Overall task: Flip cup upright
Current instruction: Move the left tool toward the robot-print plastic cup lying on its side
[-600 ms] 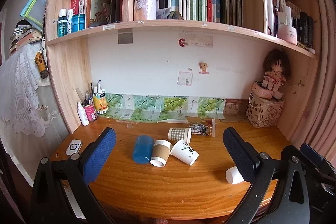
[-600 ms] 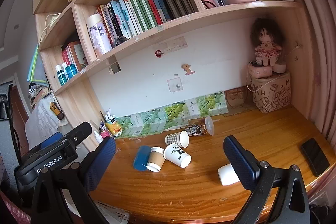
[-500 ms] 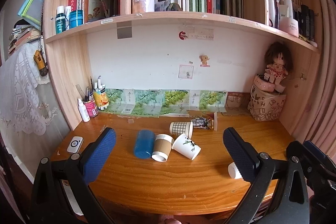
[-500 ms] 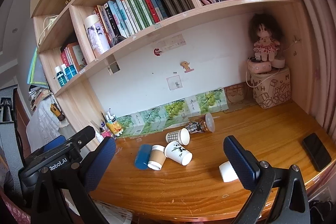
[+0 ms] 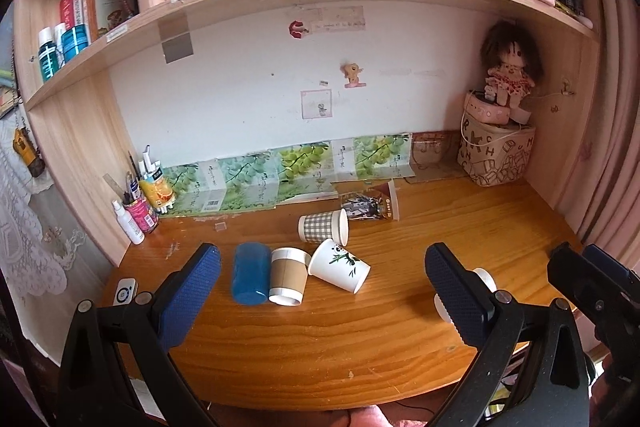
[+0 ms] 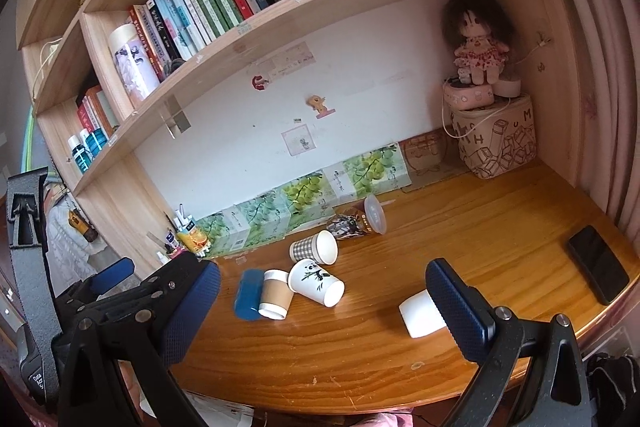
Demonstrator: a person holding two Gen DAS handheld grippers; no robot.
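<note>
Task not started: no cup upright yet. Left gripper (image 5: 320,279) and right gripper (image 6: 322,291) both hover with fingers wide, holding nothing. Panda cup (image 5: 339,265), brown-sleeve cup (image 5: 287,281), checked cup (image 5: 323,227), white cup (image 6: 420,311) all lie sideways on the counter (image 5: 320,355).
</note>
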